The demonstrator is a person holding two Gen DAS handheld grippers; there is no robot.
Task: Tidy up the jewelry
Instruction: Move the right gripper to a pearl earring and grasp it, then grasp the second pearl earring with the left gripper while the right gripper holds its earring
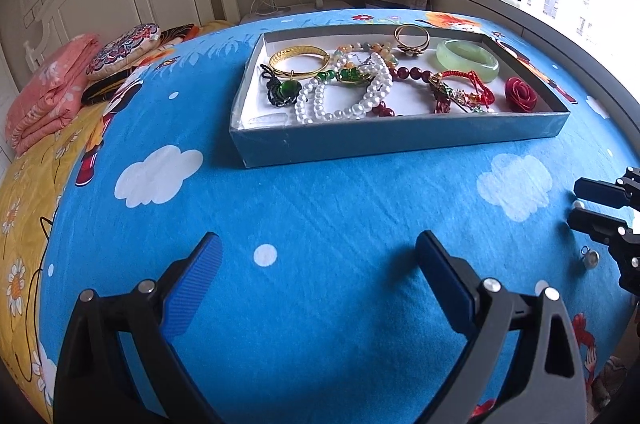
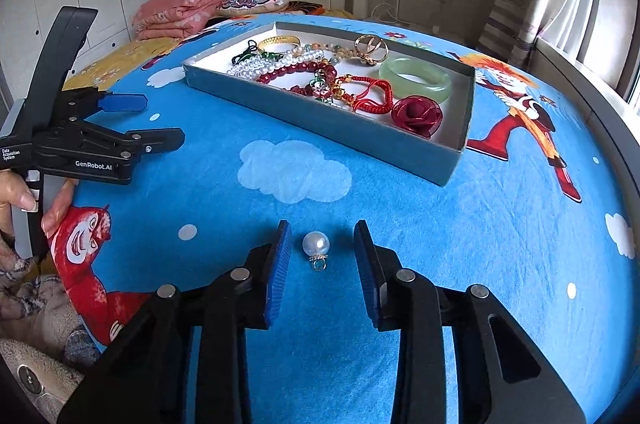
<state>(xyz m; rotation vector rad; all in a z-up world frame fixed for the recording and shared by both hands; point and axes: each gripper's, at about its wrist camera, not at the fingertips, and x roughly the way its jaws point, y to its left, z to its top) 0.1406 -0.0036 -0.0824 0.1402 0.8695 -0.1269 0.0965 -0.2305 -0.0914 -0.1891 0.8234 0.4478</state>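
At the far left of the right wrist view, the left claw point(image 2: 160, 119) is seen held by a person's hand point(image 2: 24, 207), its jaws spread with nothing between them; the same spread is confirmed in its own view, where only blue bedsheet point(image 1: 320, 207) lies between the fingers. Toward the middle, the pearl pendant point(image 2: 316, 248) is found lying on the bed, between the fingers of the right claw point(image 2: 320, 248), whose jaws are narrowed around it but not yet touching it; a gap is visible on each side. The pendant is judged light, hard, smooth and round, so it may be squirted out of a careless pinch on the soft sheet; a hold across the widest part of the pearl is preferred, the small metal loop being left free. Further back and right, the jewelry box point(image 2: 448, 167) is seen, already holding beads, bangles and a red rose. The pearl's position between the pads is shown only by the right wrist view; in the left wrist view the right claw point(image 1: 576, 203) is seen from the side at the frame edge, and a second small pendant point(image 1: 590, 259) is revealed just beside it.
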